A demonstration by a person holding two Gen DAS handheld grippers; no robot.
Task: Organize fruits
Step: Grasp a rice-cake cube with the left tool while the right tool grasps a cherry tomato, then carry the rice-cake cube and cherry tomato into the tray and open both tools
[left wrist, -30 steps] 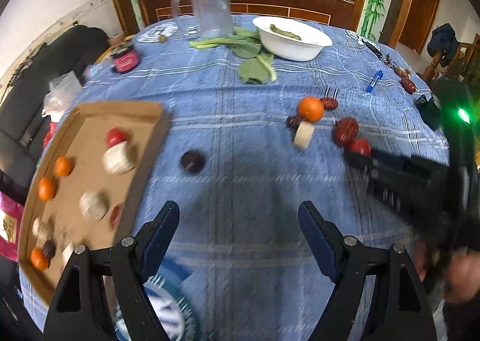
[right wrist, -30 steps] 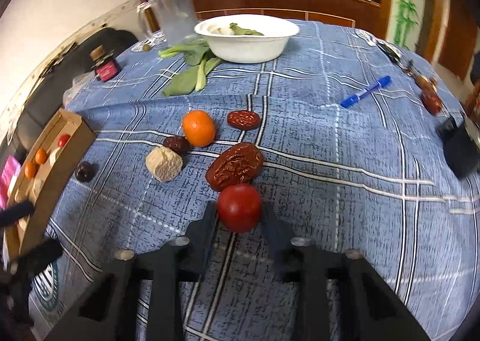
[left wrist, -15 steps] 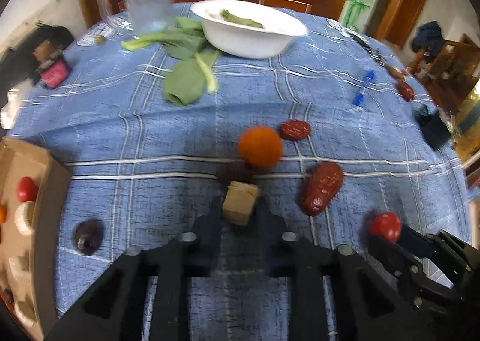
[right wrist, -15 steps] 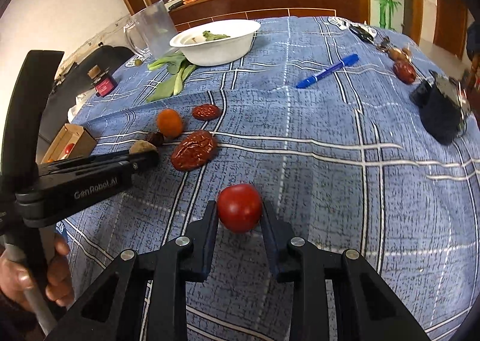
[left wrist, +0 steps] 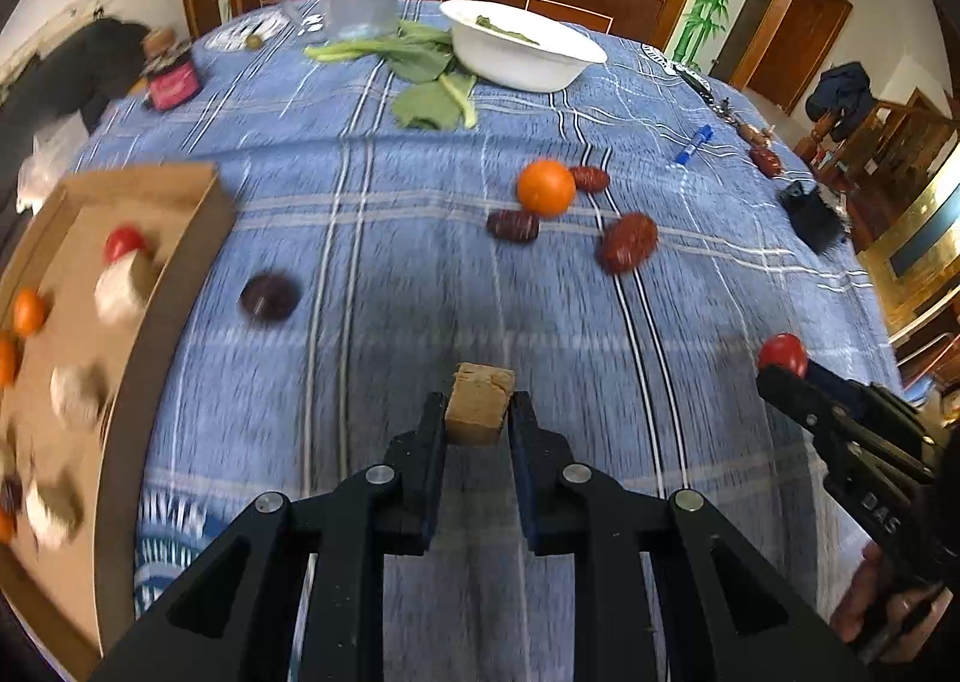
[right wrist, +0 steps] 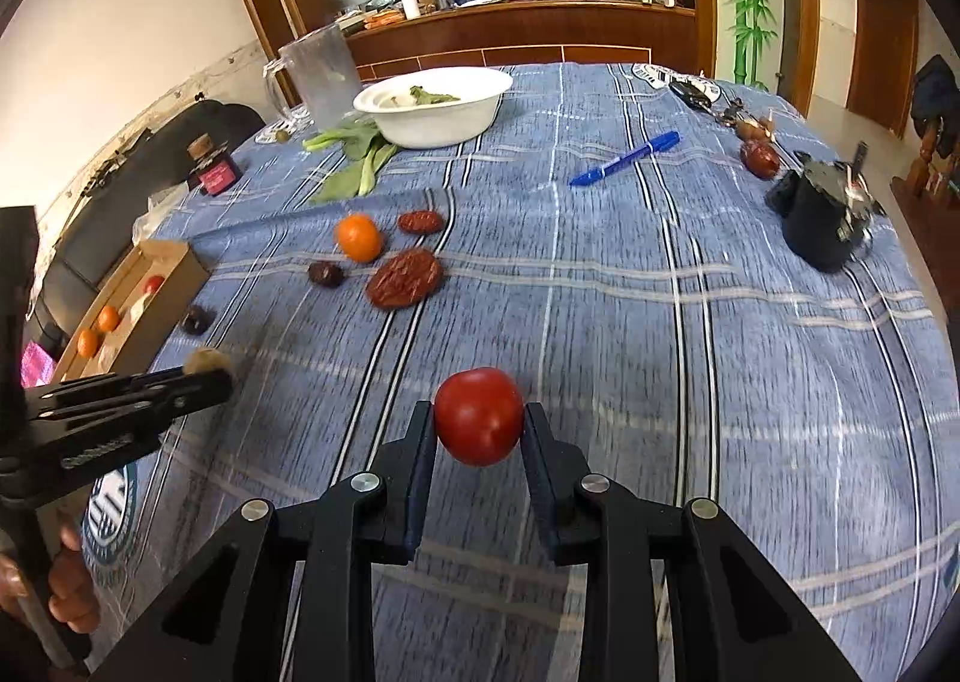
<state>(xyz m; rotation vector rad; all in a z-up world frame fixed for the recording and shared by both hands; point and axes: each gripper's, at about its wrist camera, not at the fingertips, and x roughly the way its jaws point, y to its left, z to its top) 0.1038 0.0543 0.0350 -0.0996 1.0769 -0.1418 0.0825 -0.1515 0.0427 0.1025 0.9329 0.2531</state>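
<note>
Lettering "DAS" (left wrist: 877, 509) shows on right hand-held gripper (left wrist: 774, 367) holding tomato (left wrist: 782, 353).

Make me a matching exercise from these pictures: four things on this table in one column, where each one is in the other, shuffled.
Things:
1. red tomato
2. tan cube
3. blue pen
4. green leaf scrap

Places:
A. in the white bowl
B. between the left gripper fingers
C. lying loose on the tablecloth
D. between the right gripper fingers

Pairs: 1-D, 2-B, 3-C, 4-A
</note>
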